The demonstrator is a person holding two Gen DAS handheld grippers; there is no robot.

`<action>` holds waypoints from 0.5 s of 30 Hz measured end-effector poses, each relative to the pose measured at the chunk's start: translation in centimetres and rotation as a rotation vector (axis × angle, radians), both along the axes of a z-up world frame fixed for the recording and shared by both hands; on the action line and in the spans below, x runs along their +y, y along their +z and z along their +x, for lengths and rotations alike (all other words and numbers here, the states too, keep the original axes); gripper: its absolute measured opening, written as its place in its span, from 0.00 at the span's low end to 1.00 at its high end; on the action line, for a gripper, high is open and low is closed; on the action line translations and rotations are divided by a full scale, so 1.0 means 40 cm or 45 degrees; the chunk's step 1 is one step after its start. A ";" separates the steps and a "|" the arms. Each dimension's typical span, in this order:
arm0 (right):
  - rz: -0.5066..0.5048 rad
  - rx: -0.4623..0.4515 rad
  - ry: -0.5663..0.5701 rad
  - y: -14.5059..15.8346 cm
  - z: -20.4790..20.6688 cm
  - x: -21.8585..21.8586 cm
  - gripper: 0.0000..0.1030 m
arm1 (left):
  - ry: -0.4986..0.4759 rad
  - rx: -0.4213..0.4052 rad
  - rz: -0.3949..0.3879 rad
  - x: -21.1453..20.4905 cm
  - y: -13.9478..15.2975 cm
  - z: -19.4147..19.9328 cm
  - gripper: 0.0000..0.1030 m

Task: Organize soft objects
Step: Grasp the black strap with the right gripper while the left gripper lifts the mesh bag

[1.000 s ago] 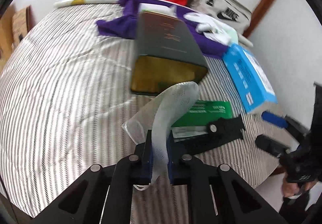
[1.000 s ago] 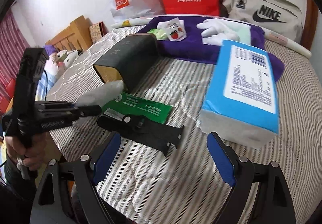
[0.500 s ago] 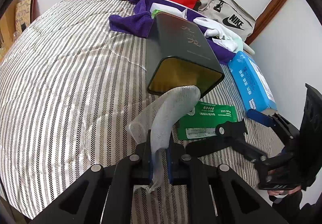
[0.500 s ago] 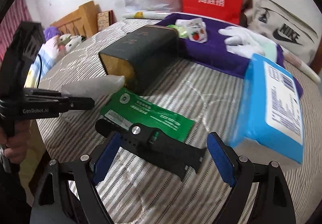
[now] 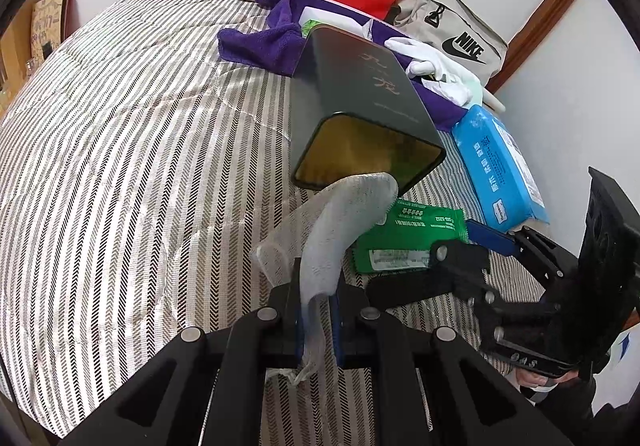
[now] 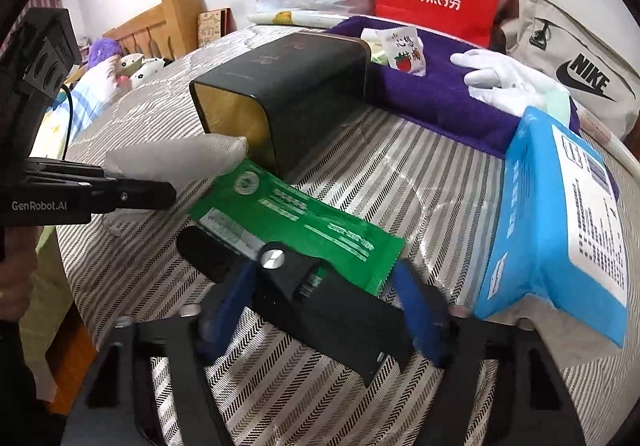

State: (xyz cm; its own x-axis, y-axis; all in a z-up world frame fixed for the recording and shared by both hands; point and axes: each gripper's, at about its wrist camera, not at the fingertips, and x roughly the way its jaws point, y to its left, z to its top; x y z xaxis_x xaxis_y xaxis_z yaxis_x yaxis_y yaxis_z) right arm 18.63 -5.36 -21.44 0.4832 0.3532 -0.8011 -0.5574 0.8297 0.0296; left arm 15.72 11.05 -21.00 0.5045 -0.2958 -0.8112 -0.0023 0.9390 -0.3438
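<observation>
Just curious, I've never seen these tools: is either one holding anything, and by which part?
The left tool pinches a white sock near its open end. The right tool is open around a black strap, holding nothing.

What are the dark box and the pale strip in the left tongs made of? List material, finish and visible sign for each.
Dark box: likely metal tin, satin dark outside, gold inside; rounded corners and a soft sheen suggest it.
Pale strip: soft woven or knit fabric, matte; it droops from the left tongs with loose threads at its end.

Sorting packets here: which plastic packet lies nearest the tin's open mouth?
The green packet, just below the tin; the blue tissue pack lies off to its right.
</observation>
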 end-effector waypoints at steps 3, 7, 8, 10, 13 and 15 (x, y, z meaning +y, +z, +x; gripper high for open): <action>-0.018 0.019 0.013 0.010 0.006 -0.001 0.43 | -0.002 0.000 0.001 -0.001 0.000 -0.002 0.10; 0.015 0.110 -0.027 0.017 0.016 -0.033 0.32 | 0.000 -0.003 -0.009 0.001 -0.001 -0.005 0.10; 0.017 0.129 -0.041 0.017 0.016 -0.041 0.30 | 0.001 -0.004 -0.012 0.002 -0.001 -0.006 0.10; -0.005 0.139 -0.080 0.021 0.008 -0.062 0.29 | 0.002 -0.003 -0.019 0.004 -0.002 -0.007 0.10; -0.031 0.131 -0.127 0.027 -0.011 -0.091 0.29 | 0.004 -0.004 -0.018 0.005 -0.001 -0.007 0.10; -0.022 0.132 -0.165 0.031 -0.018 -0.115 0.29 | 0.007 -0.008 -0.014 0.004 -0.001 -0.009 0.10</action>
